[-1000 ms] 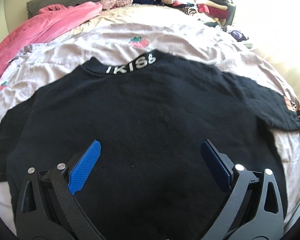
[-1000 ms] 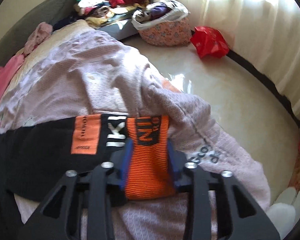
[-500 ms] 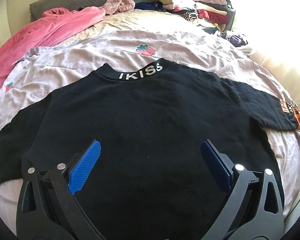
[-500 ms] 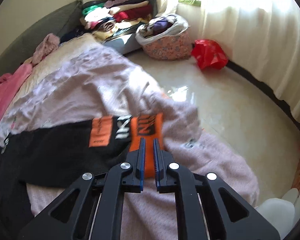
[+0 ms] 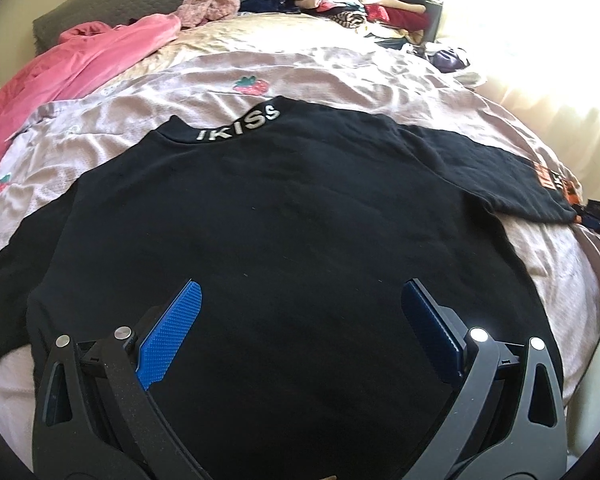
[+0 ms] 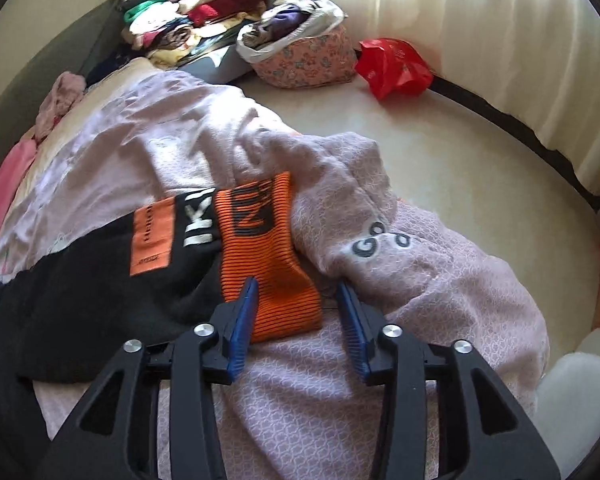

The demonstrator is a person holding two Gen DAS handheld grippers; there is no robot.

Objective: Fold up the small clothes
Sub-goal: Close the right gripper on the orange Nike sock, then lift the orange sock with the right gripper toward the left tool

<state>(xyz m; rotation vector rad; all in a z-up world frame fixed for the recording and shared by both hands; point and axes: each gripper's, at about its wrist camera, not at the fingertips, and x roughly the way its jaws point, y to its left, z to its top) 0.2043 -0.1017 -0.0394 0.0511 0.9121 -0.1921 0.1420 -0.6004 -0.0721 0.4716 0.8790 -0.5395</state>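
Right tongs opening around orange cuff (collar lettering only leftward); left tongs apart.

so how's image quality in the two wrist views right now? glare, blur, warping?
Left wrist: window glare at the upper right washes out the bed edge; the black top is so dark that its folds barely show; strong fisheye bulge; sharp, no motion blur. Right wrist: the curtain is overexposed, the floor glossy with reflection; the orange cuff is crisp; edges warp.
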